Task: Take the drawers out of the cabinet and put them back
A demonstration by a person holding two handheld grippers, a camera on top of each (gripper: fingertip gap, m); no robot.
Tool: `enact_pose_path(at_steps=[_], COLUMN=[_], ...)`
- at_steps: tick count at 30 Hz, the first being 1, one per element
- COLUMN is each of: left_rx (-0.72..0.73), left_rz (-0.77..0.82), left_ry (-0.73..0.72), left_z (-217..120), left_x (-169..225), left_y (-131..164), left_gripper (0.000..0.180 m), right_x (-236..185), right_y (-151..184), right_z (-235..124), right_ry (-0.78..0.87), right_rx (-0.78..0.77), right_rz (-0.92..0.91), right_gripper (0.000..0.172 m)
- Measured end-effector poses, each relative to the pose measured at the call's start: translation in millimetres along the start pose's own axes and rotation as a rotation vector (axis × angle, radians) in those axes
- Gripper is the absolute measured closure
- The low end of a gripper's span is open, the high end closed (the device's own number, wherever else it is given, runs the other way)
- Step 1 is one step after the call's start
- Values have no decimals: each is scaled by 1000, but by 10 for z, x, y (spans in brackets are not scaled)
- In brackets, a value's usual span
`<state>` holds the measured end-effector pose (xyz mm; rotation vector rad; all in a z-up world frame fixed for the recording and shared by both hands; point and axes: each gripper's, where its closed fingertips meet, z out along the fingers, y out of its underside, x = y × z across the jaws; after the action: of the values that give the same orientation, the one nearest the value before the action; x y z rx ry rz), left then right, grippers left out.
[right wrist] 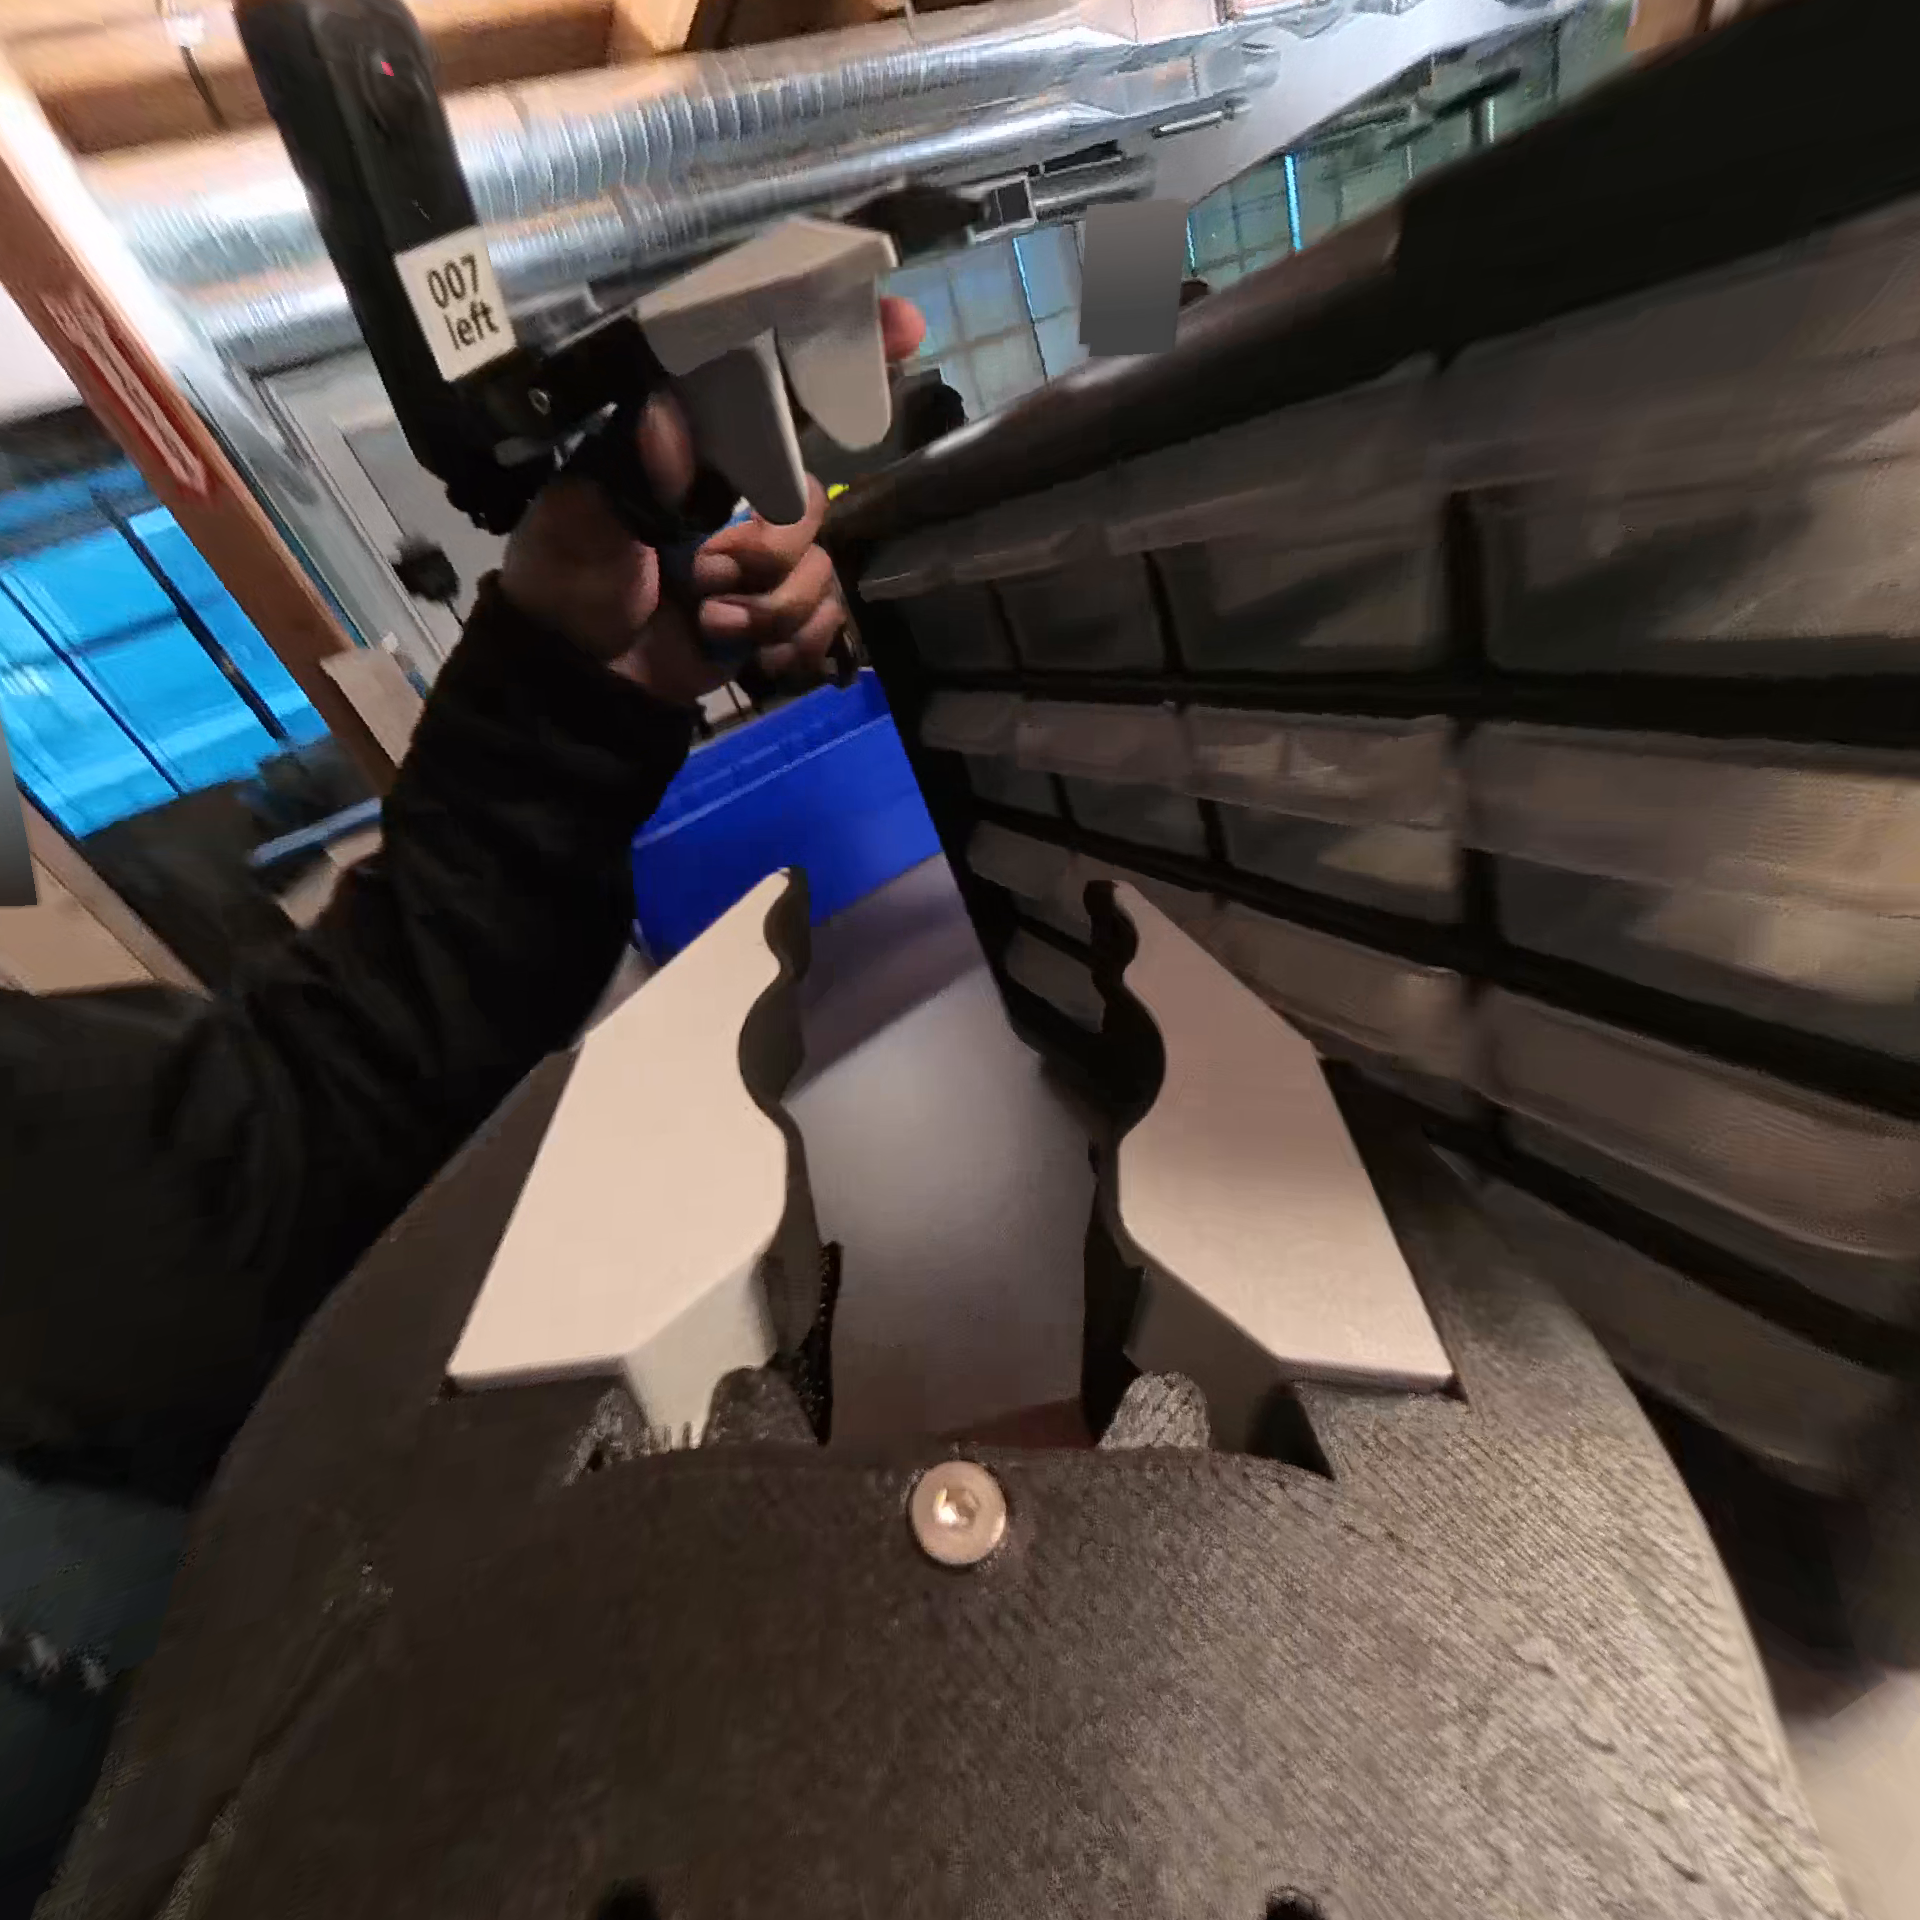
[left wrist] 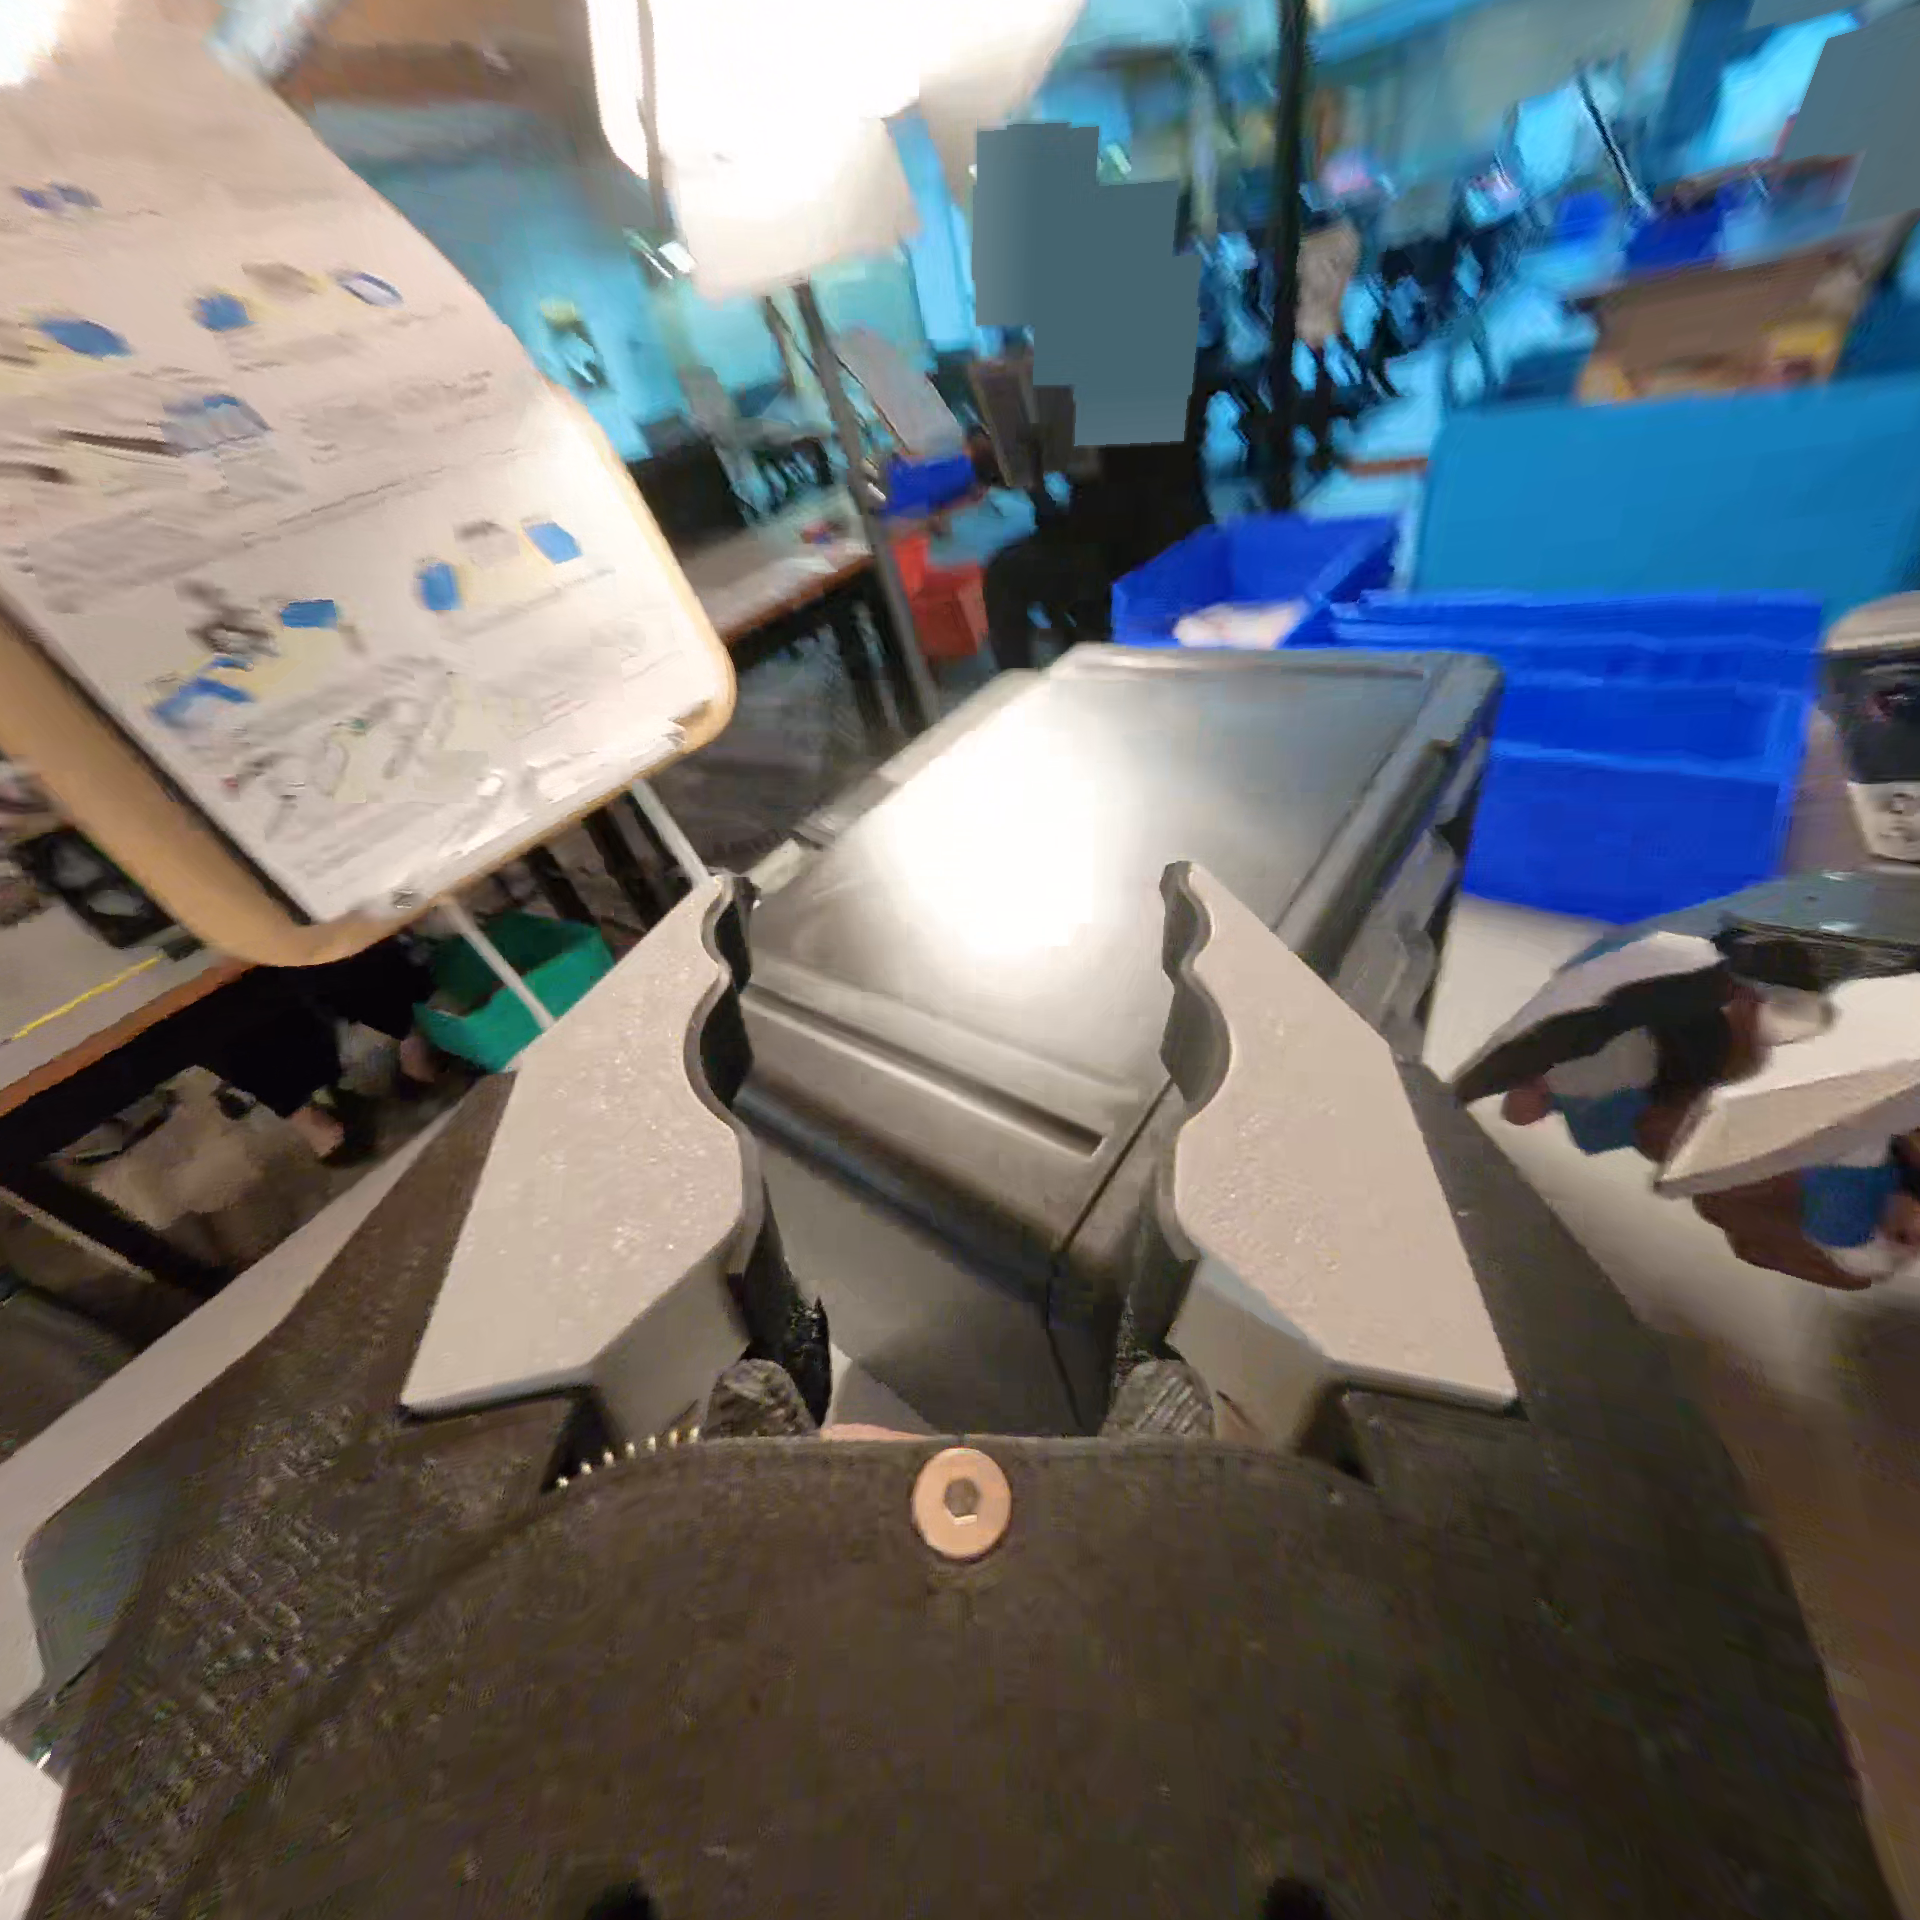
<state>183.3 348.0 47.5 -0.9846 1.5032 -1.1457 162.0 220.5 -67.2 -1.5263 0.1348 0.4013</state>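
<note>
Drawers of translucent grey plastic (right wrist: 1340,613) all sit closed in the black plastic cabinet (left wrist: 1101,831), which stands on the pale tabletop (right wrist: 935,1091) near its far edge, beside blue plastic bins (left wrist: 1621,769). The left gripper (left wrist: 956,914) hangs over the cabinet's top corner, jaws wide and gripping nothing; the right gripper (right wrist: 945,914) is partly open and empty at the cabinet's front left corner. Probably best: steady the cabinet, then pinch one drawer's lip squarely.
</note>
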Motion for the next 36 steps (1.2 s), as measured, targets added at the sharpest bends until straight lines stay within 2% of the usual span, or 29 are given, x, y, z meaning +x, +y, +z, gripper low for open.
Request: enact_pose_path(at_steps=[3,6,16,22,25,29,36], left_rx=[-147,-200,-208,-206,-209,-209,-210], left_rz=[24,-7,10,35,32,29,38], left_ry=[156,262,332,340,340,334,333], left_z=[164,224,241,237,237,246,246], left_x=[135,228,296,307,303,289,297], left_y=[70,168,299,304,311,315,310], left_gripper=[105,109,104,104,104,104,106], right_x=[-137,-217,-89,42,79,84,-259], right_y=[83,124,130,69,27,42,142], right_z=[297,530,950,979,982,1015,843], right_ry=[-7,5,85,143,167,133,48], right_rx=[19,51,152,240,272,313,317], right_rz=[143,227,455,507,512,616,638], right_gripper=[116,117,125,137,147,163,164])
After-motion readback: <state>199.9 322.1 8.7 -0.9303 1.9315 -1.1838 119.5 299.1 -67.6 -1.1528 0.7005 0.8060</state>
